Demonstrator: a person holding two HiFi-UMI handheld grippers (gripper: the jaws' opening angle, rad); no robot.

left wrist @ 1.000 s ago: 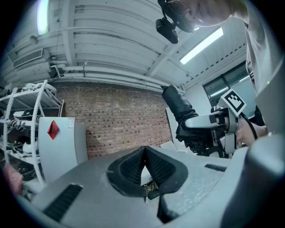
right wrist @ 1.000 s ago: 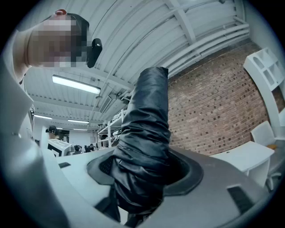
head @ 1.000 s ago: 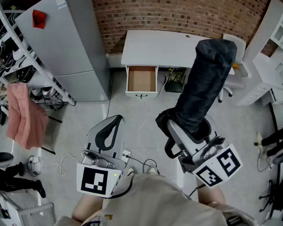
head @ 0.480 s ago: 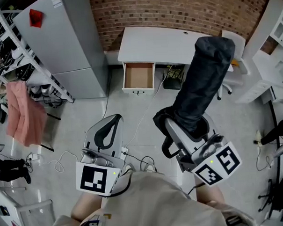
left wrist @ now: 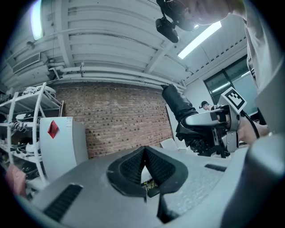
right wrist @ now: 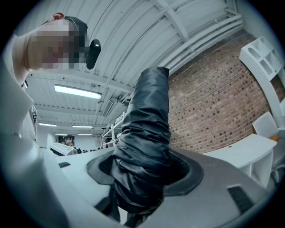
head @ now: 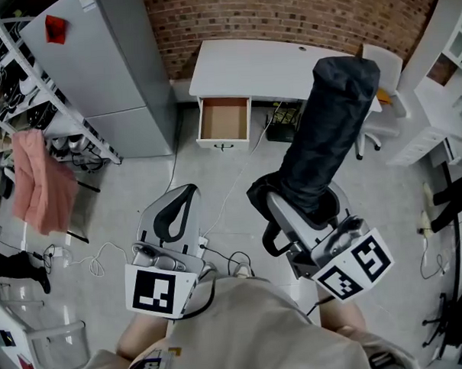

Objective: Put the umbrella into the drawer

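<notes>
A black folded umbrella (head: pixel 328 130) stands upright in my right gripper (head: pixel 300 201), which is shut on its lower end. In the right gripper view the umbrella (right wrist: pixel 144 133) fills the gap between the jaws of the right gripper (right wrist: pixel 142 176). My left gripper (head: pixel 191 192) is shut with nothing in it; its pads meet at the tip in the left gripper view (left wrist: pixel 143 151), where the umbrella (left wrist: pixel 178 104) shows at the right. Ahead on the floor stands a white desk (head: pixel 264 64) with its wooden drawer (head: pixel 224 119) pulled open and nothing in it.
A grey metal cabinet (head: pixel 104 71) stands left of the desk. A shelf rack and a pink cloth (head: pixel 36 184) are at the far left. A white chair (head: pixel 383 81) and white shelves (head: pixel 442 109) are at the right. Cables (head: pixel 231 195) run across the floor.
The desk and open drawer have slid slightly up and left in the head view. Both grippers keep their pose, and the right one still holds the umbrella.
</notes>
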